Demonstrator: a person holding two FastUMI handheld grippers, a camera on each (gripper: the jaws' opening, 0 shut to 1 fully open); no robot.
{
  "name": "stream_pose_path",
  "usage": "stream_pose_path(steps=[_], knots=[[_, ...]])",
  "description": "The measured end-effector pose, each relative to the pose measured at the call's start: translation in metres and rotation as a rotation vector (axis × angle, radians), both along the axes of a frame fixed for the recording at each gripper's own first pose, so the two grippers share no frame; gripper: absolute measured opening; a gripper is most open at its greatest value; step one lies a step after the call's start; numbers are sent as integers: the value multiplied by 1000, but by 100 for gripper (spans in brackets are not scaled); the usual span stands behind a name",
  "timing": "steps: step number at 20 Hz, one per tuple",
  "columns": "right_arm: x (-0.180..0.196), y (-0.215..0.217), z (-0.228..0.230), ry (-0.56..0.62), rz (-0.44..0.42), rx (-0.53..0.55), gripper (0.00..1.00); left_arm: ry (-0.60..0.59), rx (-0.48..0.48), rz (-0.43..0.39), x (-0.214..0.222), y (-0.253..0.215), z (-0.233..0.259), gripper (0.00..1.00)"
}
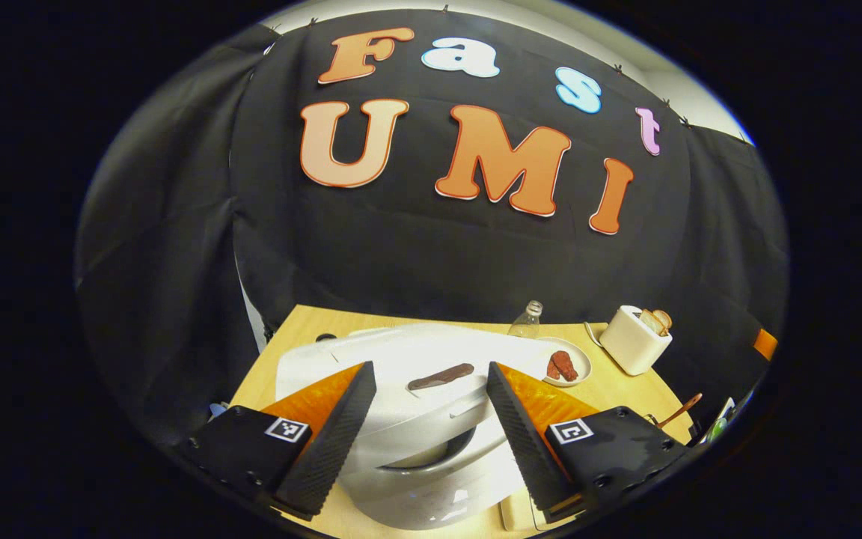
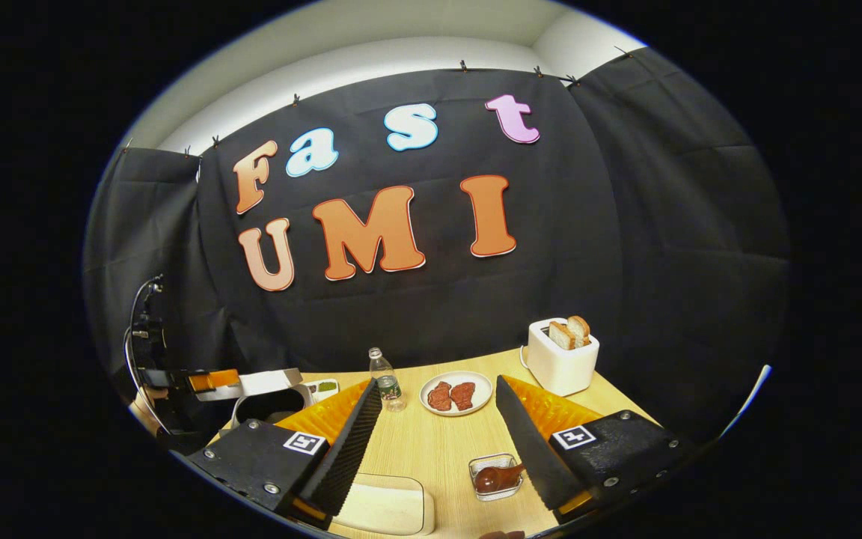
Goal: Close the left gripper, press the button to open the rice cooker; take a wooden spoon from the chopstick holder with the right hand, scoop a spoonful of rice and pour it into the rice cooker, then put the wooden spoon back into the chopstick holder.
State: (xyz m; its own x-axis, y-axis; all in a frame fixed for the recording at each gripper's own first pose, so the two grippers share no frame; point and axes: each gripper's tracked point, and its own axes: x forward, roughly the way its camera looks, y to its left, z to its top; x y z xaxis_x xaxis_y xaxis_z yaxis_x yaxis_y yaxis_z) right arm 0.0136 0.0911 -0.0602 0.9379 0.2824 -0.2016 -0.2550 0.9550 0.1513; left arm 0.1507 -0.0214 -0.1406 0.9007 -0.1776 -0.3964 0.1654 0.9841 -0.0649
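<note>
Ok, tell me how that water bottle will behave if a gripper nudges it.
The water bottle stands tall and narrow on the table, so it would probably tip rather than slide. It looks clear and mostly empty, so likely light. On its side, its round body would probably roll.

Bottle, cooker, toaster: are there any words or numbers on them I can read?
Bottle: its label is too small to read.
Cooker: no words I can make out.
Toaster: plain, no words.
Square tags by the jaws: black-and-white patterns, not words.
</note>
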Motion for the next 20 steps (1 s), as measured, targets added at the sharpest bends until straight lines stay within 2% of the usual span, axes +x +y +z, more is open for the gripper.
stream_pose_path(steps=[4, 6, 16, 20], knots=[[-2, 1, -12, 30, 7, -8, 94, 19, 8, -20, -2, -8, -26, 100], [-4, 0, -18, 47, 9, -2, 95, 27, -5, -3, 1, -9, -33, 100], [-1, -13, -31, 106, -27, 23, 95, 32, 166, 45, 0, -13, -91, 100], [0, -20, -38, 122, -38, 30, 95, 4, 160, 70, 3, -12, -94, 100]])
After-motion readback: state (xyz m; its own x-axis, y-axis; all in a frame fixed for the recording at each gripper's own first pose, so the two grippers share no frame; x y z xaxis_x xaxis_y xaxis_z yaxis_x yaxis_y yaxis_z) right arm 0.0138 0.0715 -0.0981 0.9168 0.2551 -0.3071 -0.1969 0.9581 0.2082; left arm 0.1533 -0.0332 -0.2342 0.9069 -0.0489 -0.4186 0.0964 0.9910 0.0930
